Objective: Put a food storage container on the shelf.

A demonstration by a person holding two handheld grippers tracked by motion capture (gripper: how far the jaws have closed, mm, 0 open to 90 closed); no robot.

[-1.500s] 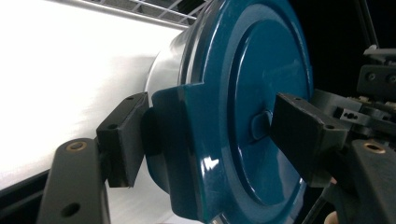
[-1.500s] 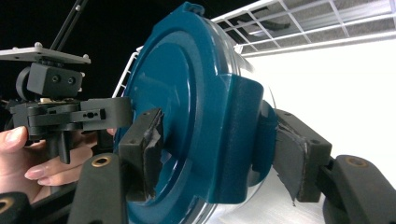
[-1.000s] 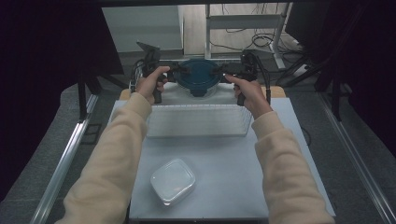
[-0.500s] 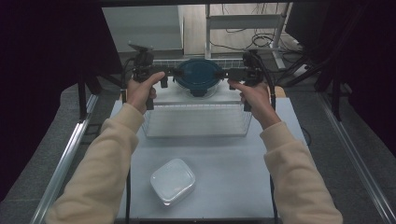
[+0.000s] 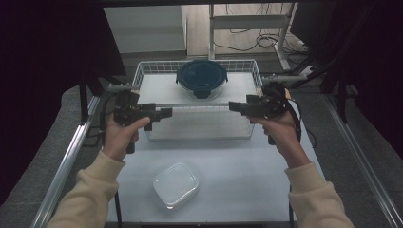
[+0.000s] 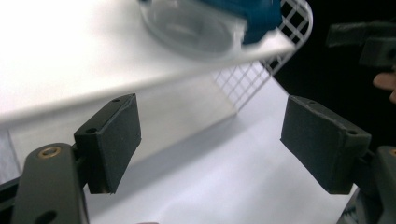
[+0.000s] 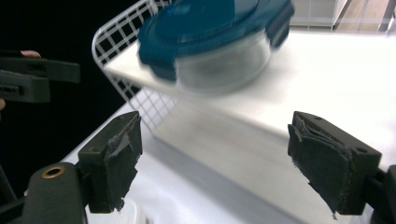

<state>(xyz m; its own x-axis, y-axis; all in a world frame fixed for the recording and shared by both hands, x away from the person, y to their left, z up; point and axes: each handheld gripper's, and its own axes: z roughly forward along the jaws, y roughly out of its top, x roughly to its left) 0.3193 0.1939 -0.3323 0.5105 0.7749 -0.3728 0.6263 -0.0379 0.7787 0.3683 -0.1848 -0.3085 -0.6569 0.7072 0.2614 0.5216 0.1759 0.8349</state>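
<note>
A round glass container with a dark blue clip lid [image 5: 202, 78] sits on the raised white floor of a wire basket [image 5: 157, 67] at the far middle of the table. My left gripper [image 5: 165, 113] is held level in front of the basket's left end and points right. Its jaws stand wide with nothing between them, after just closing a little. My right gripper [image 5: 234, 107] mirrors it at the right end, pointing left, also wide and empty after a slight closing. The left gripper view has the container [image 6: 205, 21] above its jaws [image 6: 210, 144]. The right gripper view has the container [image 7: 210, 35] beyond its jaws [image 7: 215, 158].
A square clear box with a white lid [image 5: 175, 185] lies near the table's front edge, left of centre. The basket's mesh wall [image 7: 116, 32] rises at its ends. Metal rails [image 5: 66, 161] run along both table sides. Each gripper view shows the other gripper farther off.
Both grippers have left the sides of the blue-lidded container, moving apart and back toward the person. The container has stayed in the basket.
</note>
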